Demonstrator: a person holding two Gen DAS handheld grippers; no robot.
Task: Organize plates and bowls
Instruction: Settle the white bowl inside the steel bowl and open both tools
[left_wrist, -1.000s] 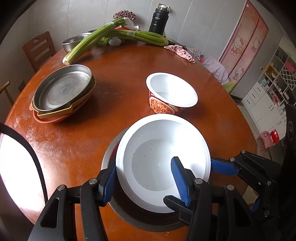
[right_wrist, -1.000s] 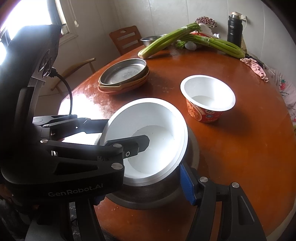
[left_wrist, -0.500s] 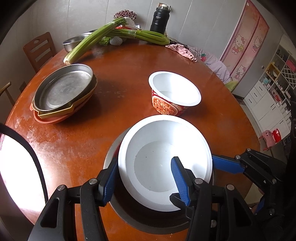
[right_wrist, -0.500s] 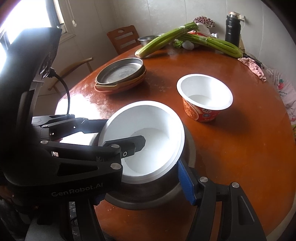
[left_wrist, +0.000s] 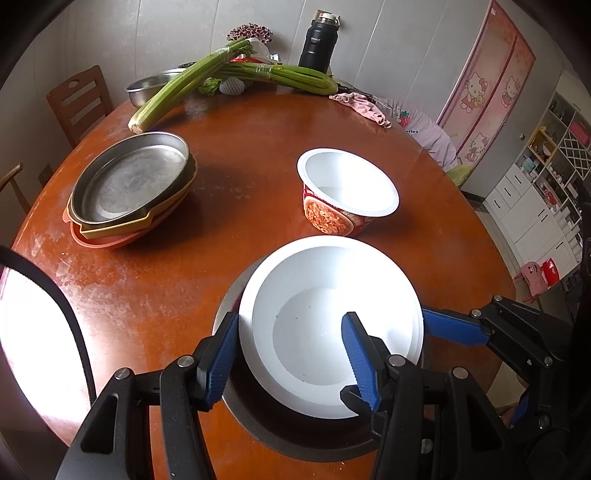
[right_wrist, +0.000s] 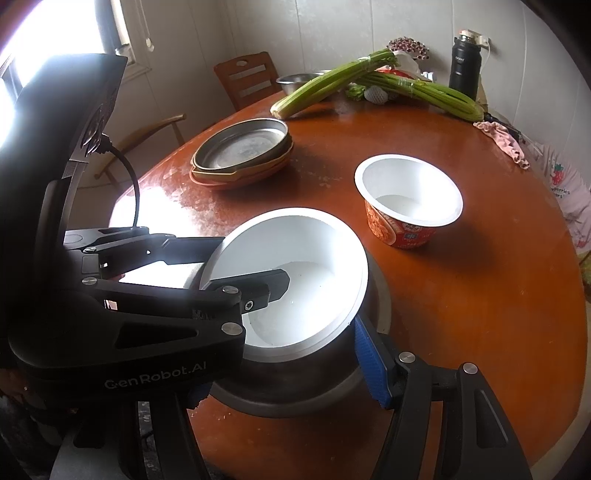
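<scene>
Plates stacked (left_wrist: 129, 188); white bowl (left_wrist: 328, 325) nested in steel bowl (right_wrist: 295, 384). Noodle cup (left_wrist: 347, 195) left loose on tabletop (left_wrist: 240, 155). Left hand-held gripper (left_wrist: 290, 360) straddles white bowl's wall, grip unclear; right hand-held gripper (right_wrist: 280, 365) around steel bowl, contact unclear.

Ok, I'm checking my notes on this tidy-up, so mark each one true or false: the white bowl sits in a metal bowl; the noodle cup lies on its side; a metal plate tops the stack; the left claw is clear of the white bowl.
1. The white bowl sits in a metal bowl. True.
2. The noodle cup lies on its side. False: it stands upright, mouth up, apart from the white bowl.
3. A metal plate tops the stack. True.
4. The left claw is clear of the white bowl. False: it straddles the near rim, one finger inside and one outside.
</scene>
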